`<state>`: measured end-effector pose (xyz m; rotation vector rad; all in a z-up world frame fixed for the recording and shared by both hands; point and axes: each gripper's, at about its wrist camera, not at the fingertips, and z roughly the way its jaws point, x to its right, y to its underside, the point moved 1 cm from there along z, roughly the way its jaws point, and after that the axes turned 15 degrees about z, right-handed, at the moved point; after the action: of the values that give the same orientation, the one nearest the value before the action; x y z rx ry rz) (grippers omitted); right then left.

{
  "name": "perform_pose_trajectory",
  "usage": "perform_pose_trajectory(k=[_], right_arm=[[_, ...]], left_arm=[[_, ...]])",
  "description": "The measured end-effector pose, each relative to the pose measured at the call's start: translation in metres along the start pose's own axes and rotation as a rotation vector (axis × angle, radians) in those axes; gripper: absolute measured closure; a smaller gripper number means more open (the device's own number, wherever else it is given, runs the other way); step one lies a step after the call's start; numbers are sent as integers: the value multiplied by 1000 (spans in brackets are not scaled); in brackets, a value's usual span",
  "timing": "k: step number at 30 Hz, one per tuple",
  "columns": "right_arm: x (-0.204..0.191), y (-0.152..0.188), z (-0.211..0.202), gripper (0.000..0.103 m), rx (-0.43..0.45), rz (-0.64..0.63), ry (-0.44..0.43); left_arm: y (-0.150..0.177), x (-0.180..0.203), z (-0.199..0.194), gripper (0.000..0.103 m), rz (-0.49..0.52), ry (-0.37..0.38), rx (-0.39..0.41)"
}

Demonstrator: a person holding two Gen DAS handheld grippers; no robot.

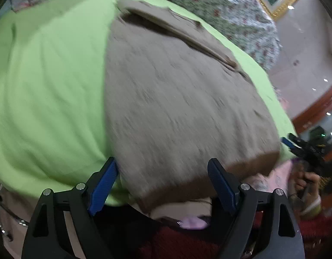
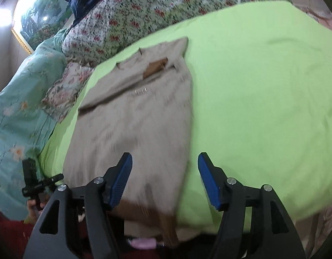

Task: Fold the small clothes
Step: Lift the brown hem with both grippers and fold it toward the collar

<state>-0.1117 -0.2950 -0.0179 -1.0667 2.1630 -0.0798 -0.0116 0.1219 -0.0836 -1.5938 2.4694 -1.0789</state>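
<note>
A beige knit sweater (image 1: 176, 99) with a darker brown hem lies flat on a lime green sheet (image 1: 47, 86), its sleeves folded in across the top. It also shows in the right wrist view (image 2: 140, 116), with a brown cuff (image 2: 155, 68) near the collar. My left gripper (image 1: 163, 170) is open just above the sweater's near hem, jaws wide apart and empty. My right gripper (image 2: 164, 166) is open over the sweater's near right corner, empty. The right gripper also shows at the right edge of the left wrist view (image 1: 299, 144). The left gripper shows at the left edge of the right wrist view (image 2: 36, 185).
A floral quilt (image 2: 144, 15) and a teal flowered blanket (image 2: 19, 99) lie beyond and left of the green sheet (image 2: 263, 86). A gold-framed painting (image 2: 30, 19) hangs on the wall. The bed's near edge drops to a dark red floor (image 1: 176, 246).
</note>
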Motion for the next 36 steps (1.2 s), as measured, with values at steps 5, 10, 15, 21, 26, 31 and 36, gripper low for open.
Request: perform_pose_trajectory(k=[5,10,15,21,26,31,36], right_arm=[[14,22,-2,39,-123,-34,-65],[5,35,19,39,-211,-93,-122],[-4,45,32,37,-267,-152,-168],[-6,51,46,92,-324,-171,-142],[7,55,37,94,-290,-110,-184],[15,39,7,95,-209,8,-329],[2,17,-34,95,-93,50,-499]], left_arm=[[15,7,16,22,22,105,-47],[17,13,28,27,61,127,-74],[15,13,31,38,83,149,-81],[18,9,34,95,85,189,-96],[24,15,22,97,120,163,-69],[10,18,-20,97,84,169,39],[-12,26,-74,97,78,156,194]])
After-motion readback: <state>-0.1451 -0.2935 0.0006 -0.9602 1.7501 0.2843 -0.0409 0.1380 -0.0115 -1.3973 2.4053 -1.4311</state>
